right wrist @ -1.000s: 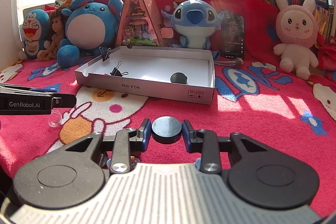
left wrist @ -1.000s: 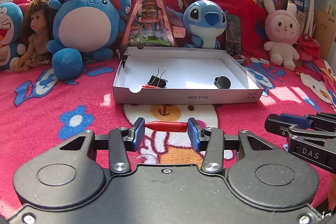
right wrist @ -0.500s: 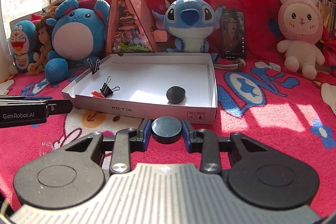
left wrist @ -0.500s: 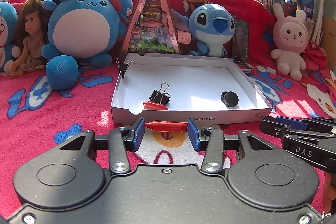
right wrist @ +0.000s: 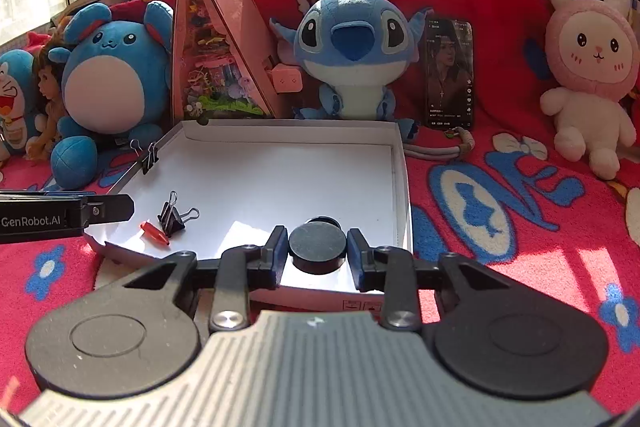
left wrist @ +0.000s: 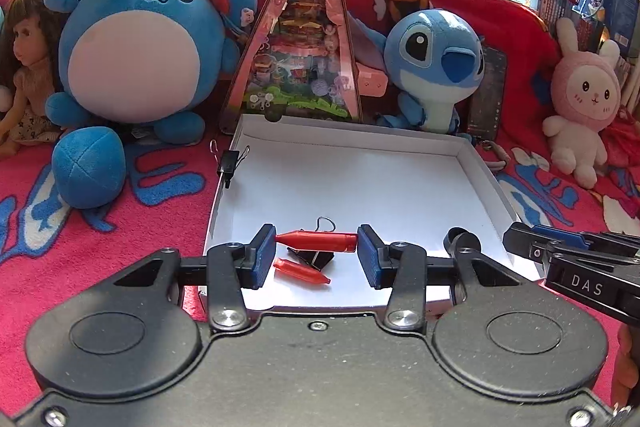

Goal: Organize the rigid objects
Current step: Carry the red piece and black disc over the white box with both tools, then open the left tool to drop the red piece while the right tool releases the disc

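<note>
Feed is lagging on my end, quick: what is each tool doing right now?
Left tool: shut on the red bullet-shaped piece.
Right tool: shut on the black round disc.

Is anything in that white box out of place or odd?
One thing: a black binder clip is clamped onto the white box's left wall, while the other clip lies loose inside beside a red cap. Nothing looks spilled or broken.
</note>
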Demonstrator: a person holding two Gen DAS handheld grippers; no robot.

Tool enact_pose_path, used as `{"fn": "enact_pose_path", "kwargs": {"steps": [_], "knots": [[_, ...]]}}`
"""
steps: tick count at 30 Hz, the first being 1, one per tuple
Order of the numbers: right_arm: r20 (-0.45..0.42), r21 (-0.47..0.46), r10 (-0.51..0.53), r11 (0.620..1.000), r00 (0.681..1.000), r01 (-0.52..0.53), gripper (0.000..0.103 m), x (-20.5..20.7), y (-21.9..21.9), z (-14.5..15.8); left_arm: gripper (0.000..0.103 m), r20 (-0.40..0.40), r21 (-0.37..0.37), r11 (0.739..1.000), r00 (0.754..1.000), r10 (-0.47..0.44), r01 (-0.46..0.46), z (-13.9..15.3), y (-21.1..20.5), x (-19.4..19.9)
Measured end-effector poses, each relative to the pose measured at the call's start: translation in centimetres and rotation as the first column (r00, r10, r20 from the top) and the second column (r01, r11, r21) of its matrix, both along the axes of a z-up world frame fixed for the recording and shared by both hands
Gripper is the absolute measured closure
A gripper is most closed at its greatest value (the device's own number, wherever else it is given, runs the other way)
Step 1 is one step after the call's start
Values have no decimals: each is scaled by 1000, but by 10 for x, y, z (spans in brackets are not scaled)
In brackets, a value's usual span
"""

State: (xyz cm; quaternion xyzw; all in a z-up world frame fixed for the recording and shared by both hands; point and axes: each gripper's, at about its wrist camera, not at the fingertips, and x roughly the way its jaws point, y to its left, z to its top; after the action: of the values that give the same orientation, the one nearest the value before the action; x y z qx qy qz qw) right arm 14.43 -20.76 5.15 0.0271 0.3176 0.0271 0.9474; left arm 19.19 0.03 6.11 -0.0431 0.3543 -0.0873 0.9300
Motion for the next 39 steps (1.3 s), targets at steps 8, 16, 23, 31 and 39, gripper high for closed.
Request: {"fn": "enact_pose_path", "kwargs": {"steps": [8,16,23,31,39], "knots": [[41,20,-59,998,997,58,65,49,0,-18,61,-18,19,997,997,72,-72,-25,-12,43],[13,-23,-61,998,998,62,65,74,8,-31,61,-36,54,993,993,112,-109,-42,-18,64],[-27,-28,-61,998,998,61,65,84,12,-42,61,-47,71,991,992,115,-112,-49,-23,70],[-67,-13,-61,998,996,60,65,88,13,-49,60,-51,79,992,994,100,-96,-53,-26,71],[-61,20,-61,998,996,62,45,82,7,-49,51,-35,95,992,996,83,-80,-50,-27,63]]}}
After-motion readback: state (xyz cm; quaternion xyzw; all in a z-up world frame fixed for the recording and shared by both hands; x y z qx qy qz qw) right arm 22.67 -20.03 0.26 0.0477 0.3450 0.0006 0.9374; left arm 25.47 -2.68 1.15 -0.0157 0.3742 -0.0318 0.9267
